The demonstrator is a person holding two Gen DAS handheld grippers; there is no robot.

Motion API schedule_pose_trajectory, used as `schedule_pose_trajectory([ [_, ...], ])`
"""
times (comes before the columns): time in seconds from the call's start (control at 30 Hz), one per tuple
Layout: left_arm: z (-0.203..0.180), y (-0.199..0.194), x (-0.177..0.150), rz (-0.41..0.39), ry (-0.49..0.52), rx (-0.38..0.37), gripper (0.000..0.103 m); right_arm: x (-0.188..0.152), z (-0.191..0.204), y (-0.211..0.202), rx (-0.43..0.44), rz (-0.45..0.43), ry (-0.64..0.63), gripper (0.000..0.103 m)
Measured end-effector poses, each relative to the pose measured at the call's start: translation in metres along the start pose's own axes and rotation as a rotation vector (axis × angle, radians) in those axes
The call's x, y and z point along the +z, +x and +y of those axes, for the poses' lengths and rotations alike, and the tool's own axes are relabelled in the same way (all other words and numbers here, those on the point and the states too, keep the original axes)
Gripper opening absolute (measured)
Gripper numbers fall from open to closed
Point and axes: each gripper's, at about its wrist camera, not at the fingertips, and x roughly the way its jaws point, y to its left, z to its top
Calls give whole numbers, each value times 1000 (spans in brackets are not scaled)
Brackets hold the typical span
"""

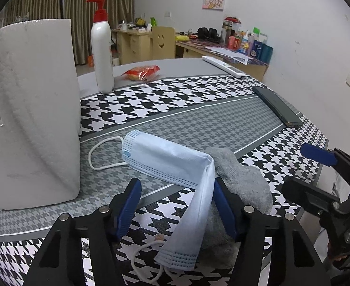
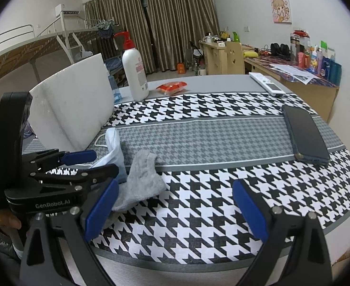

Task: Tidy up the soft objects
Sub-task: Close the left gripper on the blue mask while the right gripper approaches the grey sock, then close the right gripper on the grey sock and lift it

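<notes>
the left gripper (image 1: 177, 205) stands wide, the blue face mask (image 1: 175, 164) draped between its fingers over the grey sock (image 1: 241, 178); i'd close low on the mask alone and lift slowly so the sock stays down. the right gripper (image 2: 172, 214) hangs wide and empty just right of the sock, and the mask's near ear loop (image 1: 146, 262) partly hides under the left one.

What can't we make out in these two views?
- Sock: left wrist view, the mask drapes over its near part.
- Mask, right wrist view: mostly behind the left gripper.
- Bottle label: too small to read.
- Paper towel roll: cut off by the left edge.
</notes>
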Motion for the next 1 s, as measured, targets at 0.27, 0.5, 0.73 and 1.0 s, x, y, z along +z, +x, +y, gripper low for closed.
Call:
schedule_pose_trajectory([
  [0.27,1,3,0,11,5,14,50,-1,0,4,5,15,0,98],
  [0.5,3,5,3,21,-6,-19,35,-2,9,10,24,31,-25,98],
  [0.73,6,5,6,11,3,-36,12,-2,17,19,40,59,-36,98],
  [1.0,14,-3,6,-11,-2,-43,12,-3,30,32,36,91,-65,98],
])
